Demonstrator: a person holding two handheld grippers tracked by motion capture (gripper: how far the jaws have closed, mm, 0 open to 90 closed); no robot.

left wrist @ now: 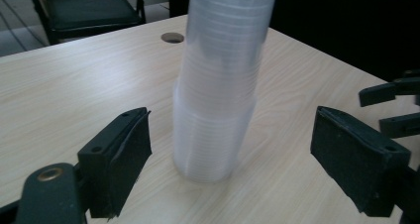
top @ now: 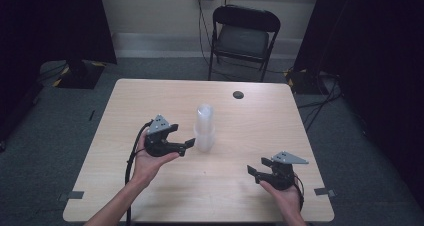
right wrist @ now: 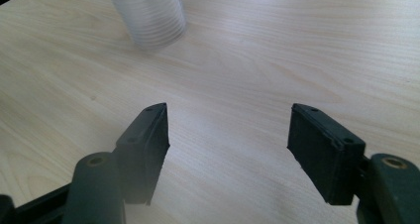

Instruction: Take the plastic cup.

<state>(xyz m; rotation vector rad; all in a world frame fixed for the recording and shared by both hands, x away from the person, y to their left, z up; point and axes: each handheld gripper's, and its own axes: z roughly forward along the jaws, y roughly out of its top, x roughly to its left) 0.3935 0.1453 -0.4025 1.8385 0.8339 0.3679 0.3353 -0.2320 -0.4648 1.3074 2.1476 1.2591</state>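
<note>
Left gripper point(top: 190, 143) gaping — wooden table point(top: 150, 106), grey carpet point(top: 60, 116).

I see a tall stack of clear plastic cups point(top: 204, 128) standing upside-down near table point(top: 150, 101) centre, leaning a bit. Translucent, ribbed w/ nested rims, wider at base; its foot sits flat on wood.

Light wood-grain table point(top: 150, 106), squarish with rounded corners, standing on grey carpet. Near its middle a stack of clear plastic cups point(top: 204, 127) stands upright on the tabletop, leaning slightly; the left gripper view shows its base flat on the wood. Toward the far edge sits a small dark round spot point(top: 238, 94), flush with the surface; whether hole or cap, cannot tell.
</note>
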